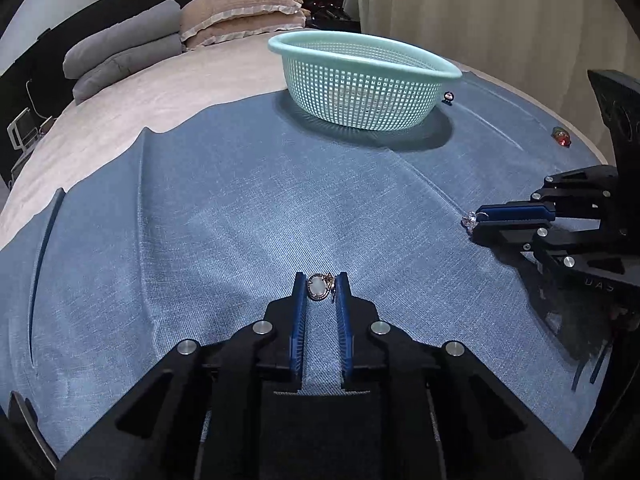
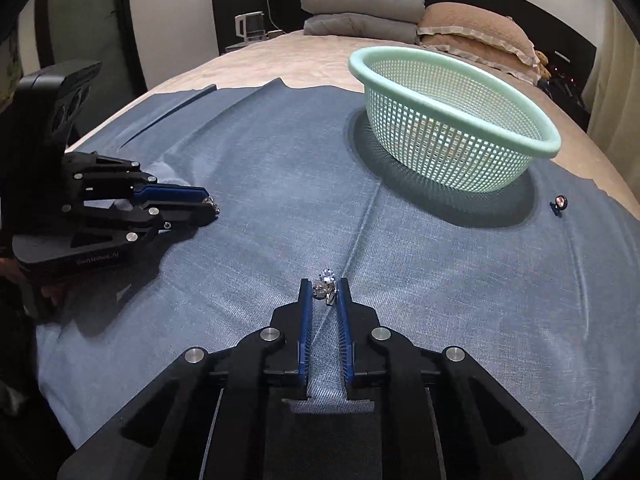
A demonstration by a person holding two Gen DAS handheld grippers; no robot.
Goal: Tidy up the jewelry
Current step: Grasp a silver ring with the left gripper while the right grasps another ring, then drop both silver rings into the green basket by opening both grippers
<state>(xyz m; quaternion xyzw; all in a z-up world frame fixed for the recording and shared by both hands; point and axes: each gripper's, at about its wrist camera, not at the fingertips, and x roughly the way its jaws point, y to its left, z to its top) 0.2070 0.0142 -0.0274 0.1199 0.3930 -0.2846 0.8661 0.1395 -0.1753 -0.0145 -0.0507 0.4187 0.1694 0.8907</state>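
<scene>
My left gripper [image 1: 321,285] is shut on a gold ring with a pale oval stone [image 1: 319,288], low over the blue cloth [image 1: 240,208]; it also shows in the right wrist view [image 2: 210,205]. My right gripper [image 2: 325,289] is shut on a clear crystal ring [image 2: 326,284], also low over the cloth; it shows in the left wrist view [image 1: 474,220]. A mint green mesh basket [image 1: 362,76] stands at the far side of the cloth [image 2: 452,124]. A small dark ring [image 2: 559,203] lies right of the basket [image 1: 449,97]. A red jewel [image 1: 561,137] lies near the cloth's right edge.
The cloth is spread on a beige bed [image 1: 120,96] with grey [image 1: 120,48] and tan pillows [image 1: 240,12] at the head. A white kettle [image 2: 250,26] stands on a bedside stand. Curtains [image 1: 480,20] hang at the right.
</scene>
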